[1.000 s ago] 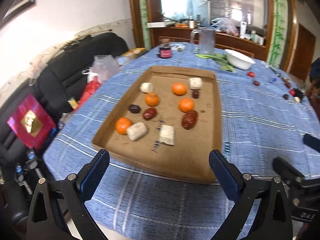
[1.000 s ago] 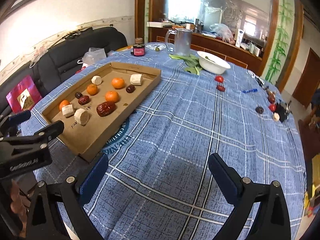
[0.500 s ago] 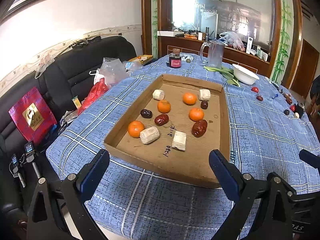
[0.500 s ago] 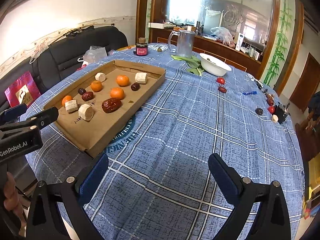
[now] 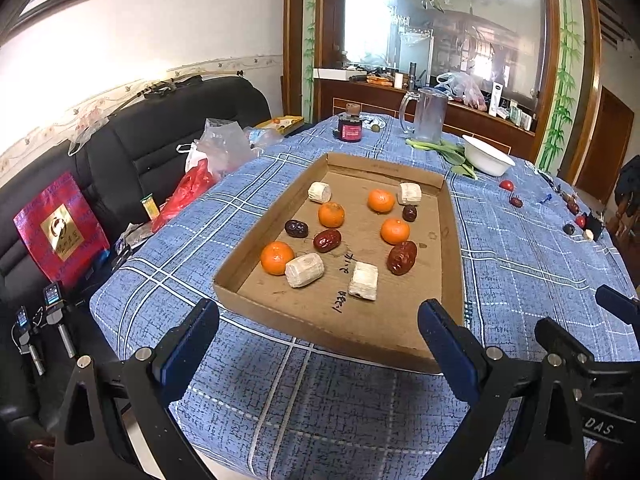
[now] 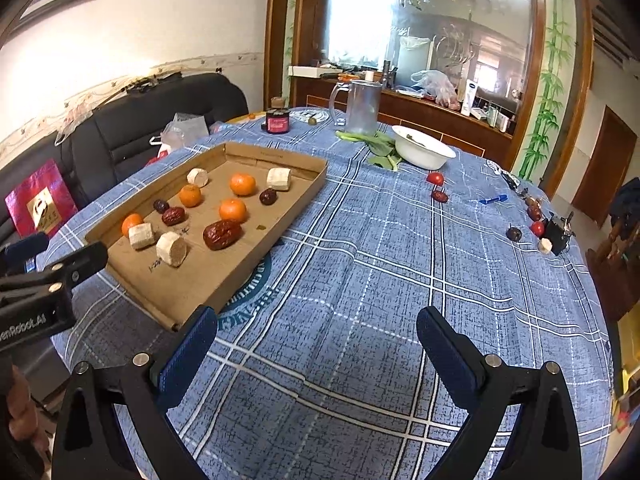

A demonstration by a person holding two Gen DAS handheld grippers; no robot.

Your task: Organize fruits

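A shallow cardboard tray point(image 5: 450, 248) lies on the blue plaid tablecloth; it also shows in the right wrist view point(image 6: 304, 192). In it lie several oranges point(image 5: 277, 257), dark red dates point(image 5: 401, 257) and pale cut cylinder pieces point(image 5: 305, 270). My left gripper point(image 5: 320, 344) is open and empty, just before the tray's near edge. My right gripper point(image 6: 316, 344) is open and empty over bare cloth, right of the tray. The left gripper's body point(image 6: 52, 276) shows at the left of the right wrist view.
A white bowl point(image 6: 423, 151), greens, a glass pitcher point(image 6: 362, 107) and a dark jar point(image 6: 277, 121) stand at the far side. Loose red fruits point(image 6: 435, 178) and dates lie on the right of the table. A black sofa point(image 5: 120, 148) with bags lies left.
Both grippers have pulled back and tilted up a little, so the tray sits farther off in view. Both stay open and empty. Nothing on the table has moved.
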